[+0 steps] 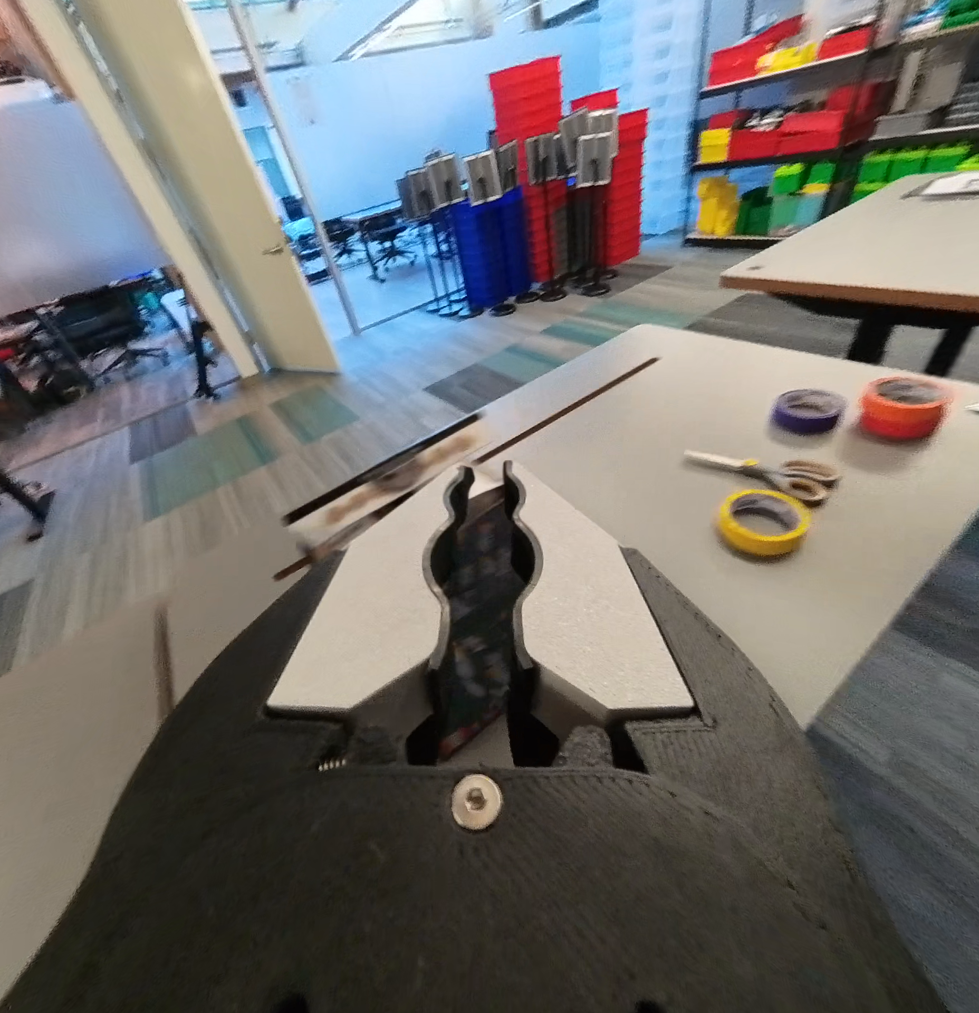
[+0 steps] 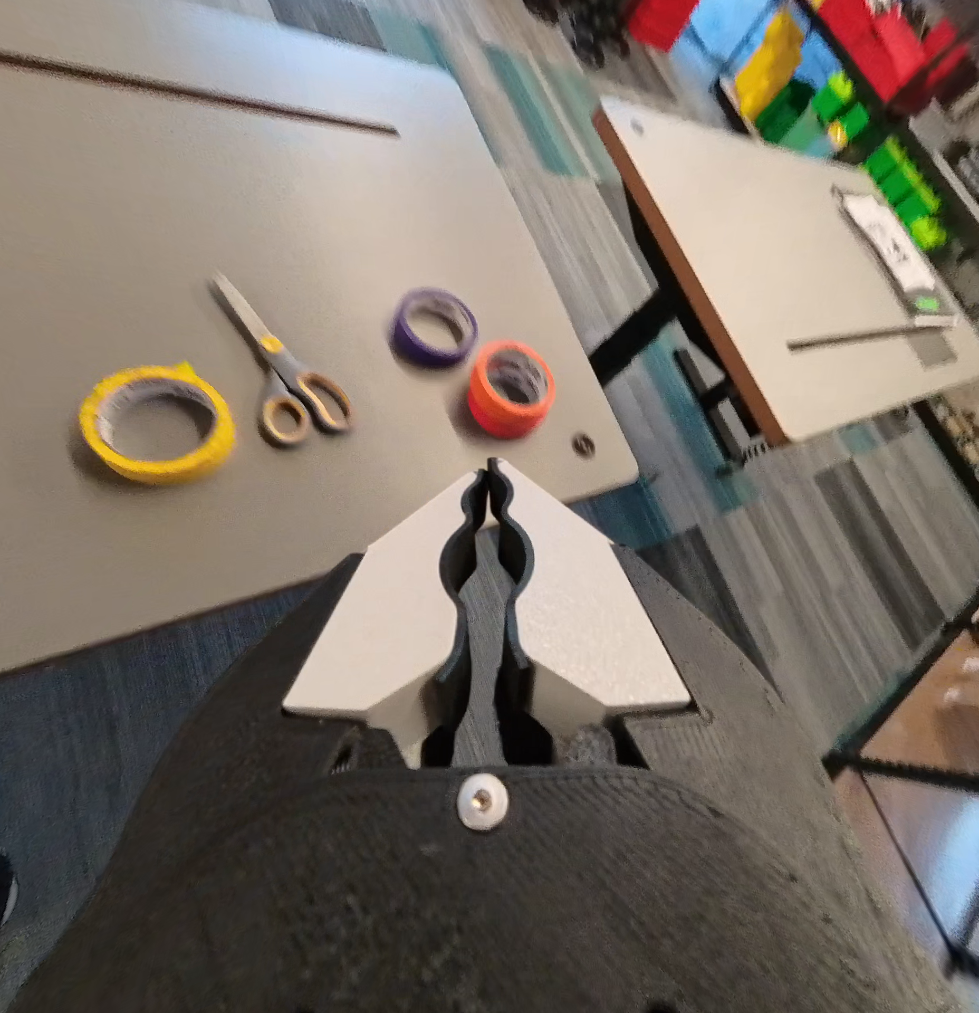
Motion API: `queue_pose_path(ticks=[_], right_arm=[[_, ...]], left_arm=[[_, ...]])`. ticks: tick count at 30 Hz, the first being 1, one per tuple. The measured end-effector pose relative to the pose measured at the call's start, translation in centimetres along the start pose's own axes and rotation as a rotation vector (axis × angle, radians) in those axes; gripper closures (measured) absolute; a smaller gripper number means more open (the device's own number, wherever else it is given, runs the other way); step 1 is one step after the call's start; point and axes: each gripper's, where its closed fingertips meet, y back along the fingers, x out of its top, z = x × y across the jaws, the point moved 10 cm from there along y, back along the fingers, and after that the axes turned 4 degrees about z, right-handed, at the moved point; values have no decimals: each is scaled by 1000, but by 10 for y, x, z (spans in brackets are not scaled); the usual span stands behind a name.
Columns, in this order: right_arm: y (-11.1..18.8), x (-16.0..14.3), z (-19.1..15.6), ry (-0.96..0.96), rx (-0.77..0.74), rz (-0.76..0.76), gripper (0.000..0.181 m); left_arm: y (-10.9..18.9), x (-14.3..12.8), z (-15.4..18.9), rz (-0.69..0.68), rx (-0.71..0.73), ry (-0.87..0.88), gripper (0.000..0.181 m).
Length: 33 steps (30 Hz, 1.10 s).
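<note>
My left gripper (image 1: 487, 471) is shut on a thin dark patterned sheet (image 1: 479, 603). The sheet stands on edge between the fingers, and its blurred edge runs out to the left above the near end of the grey table (image 1: 613, 438). To the right on the table lie a yellow tape roll (image 1: 764, 540), scissors (image 1: 778, 474), a purple tape roll (image 1: 808, 422) and an orange tape roll (image 1: 904, 422). My right gripper (image 2: 490, 466) is shut and empty over the table's near edge (image 2: 257, 192), just short of the orange roll (image 2: 498, 422). The purple roll (image 2: 416, 351), scissors (image 2: 279, 362) and yellow roll (image 2: 219, 438) lie to its left.
A long dark slot (image 1: 575, 405) runs along the table's far side. A second grey table (image 1: 887, 235) stands beyond a carpeted gap. Shelves with coloured bins (image 1: 805, 126) line the back right. Stands and stacked red and blue bins (image 1: 504, 246) stand by an open door (image 1: 230, 192). Spacing between my two grippers at the tips: around 55 cm.
</note>
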Motion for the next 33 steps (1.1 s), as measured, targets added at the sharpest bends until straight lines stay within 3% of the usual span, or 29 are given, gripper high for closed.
queue_pose_path(ticks=[4, 7, 11, 15, 18, 21, 23, 24, 26, 29, 31, 33], right_arm=[[17, -45, 41, 12, -48, -28, 181], [25, -60, 54, 55, -67, -13, 181], [29, -70, 48, 69, -62, -2, 181], [29, -61, 25, 125, -41, 32, 181], [31, -43, -3, 144, 22, 122, 180], [48, -13, -49, 60, 331, 416, 157], [69, 12, -78, -65, 590, 693, 155], [73, 25, -92, -112, 656, 757, 149], [75, 56, -127, -148, 853, 759, 132], [81, 107, -184, -147, 1136, 777, 133], [82, 139, -225, -35, 1235, 763, 136], [77, 165, -264, 180, 1237, 727, 137]], left_arm=[[-5, 36, 67, -17, -60, -15, 181], [-1, 54, 94, -6, -170, 17, 181], [11, 65, 91, 14, -191, 83, 181], [40, 61, 71, 12, -120, 96, 181], [67, 47, 47, -10, -63, 77, 181], [87, 34, 14, -26, 10, 12, 181], [90, 27, -10, -81, 26, -26, 168], [87, 23, -22, -122, 12, -31, 157], [77, 16, -44, -176, -20, -40, 147], [50, 11, -73, -185, -102, -134, 146], [24, 6, -91, -238, -153, -230, 144], [-4, 0, -106, -279, -243, -282, 143]])
